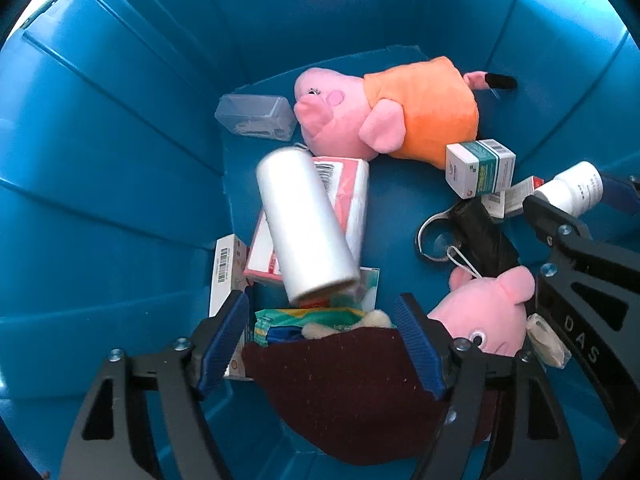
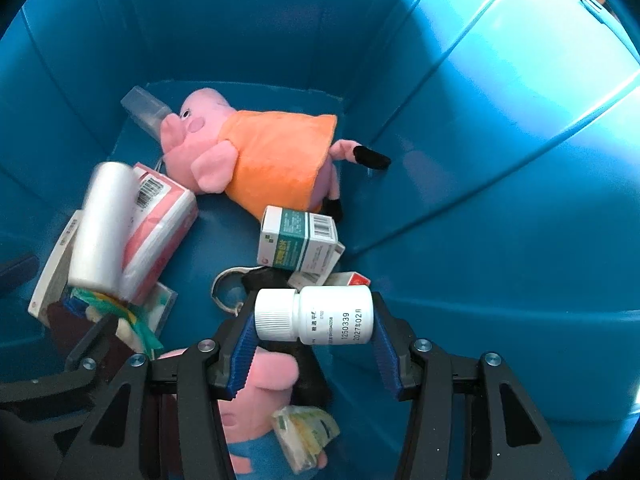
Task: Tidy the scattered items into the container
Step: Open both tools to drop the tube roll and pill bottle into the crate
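**Dropping the pill bottle into the blue bin**

Holding a white pill bottle (image 2: 316, 315) crosswise in my right claw (image 2: 314, 344), I have it low inside the blue container (image 2: 480, 160), just above the clutter at lower centre of the right wrist frame. The pads press on its cap end and its base. My left claw (image 1: 324, 344) hangs spread apart, gripping nothing, with a dark maroon cloth (image 1: 360, 392) lying below it between the pads.

Already in the bin: an orange-dressed pig plush (image 2: 260, 160) at upper centre, a green-and-white medicine box (image 2: 300, 244) just above the bottle, and a clear plastic roll (image 1: 306, 228) resting tilted on a pink tissue pack (image 1: 348, 200). That roll looks blurred, so it may be rolling.

If I let go from here, I judge the bottle could bounce off the box or the black item (image 1: 480, 232) beneath and roll. My two claws are near each other, so a careless exit could knock them together.

A second pig plush (image 1: 484, 312) is half hidden behind my fingers. The black item with its metal ring I cannot identify.
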Motion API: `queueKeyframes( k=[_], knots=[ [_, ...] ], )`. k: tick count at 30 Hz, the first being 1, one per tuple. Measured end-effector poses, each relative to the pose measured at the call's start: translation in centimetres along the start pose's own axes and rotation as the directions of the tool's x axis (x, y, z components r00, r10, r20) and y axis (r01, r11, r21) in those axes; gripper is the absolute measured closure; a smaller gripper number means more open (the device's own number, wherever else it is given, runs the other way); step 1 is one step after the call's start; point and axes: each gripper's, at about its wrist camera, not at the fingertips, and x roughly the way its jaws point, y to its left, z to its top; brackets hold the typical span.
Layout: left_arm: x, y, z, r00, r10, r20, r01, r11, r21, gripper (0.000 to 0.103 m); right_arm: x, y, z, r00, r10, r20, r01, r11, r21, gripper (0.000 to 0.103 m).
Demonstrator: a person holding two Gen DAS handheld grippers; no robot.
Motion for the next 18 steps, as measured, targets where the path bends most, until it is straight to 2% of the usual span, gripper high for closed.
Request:
queueKeyframes(
  k=[3,5,18],
  knots=[
    [-0.23,-0.01,-0.05,1.0,0.001,0.009,-0.001,1.0,0.005,0.028,-0.12,0.06,0.03,1.0,0.005,0.005,-0.005,1.0,0.0,0.044],
    [-0.23,0.01,-0.05,1.0,0.003,0.007,-0.003,1.0,0.005,0.028,-0.24,-0.04,0.05,1.0,0.011,0.009,-0.011,1.0,0.006,0.036],
    [-0.29,-0.42,0.15,1.0,0.005,0.009,-0.005,1.0,0.011,0.028,-0.06,0.3,-0.26,1.0,0.011,-0.007,-0.011,1.0,-0.004,0.029]
  ],
)
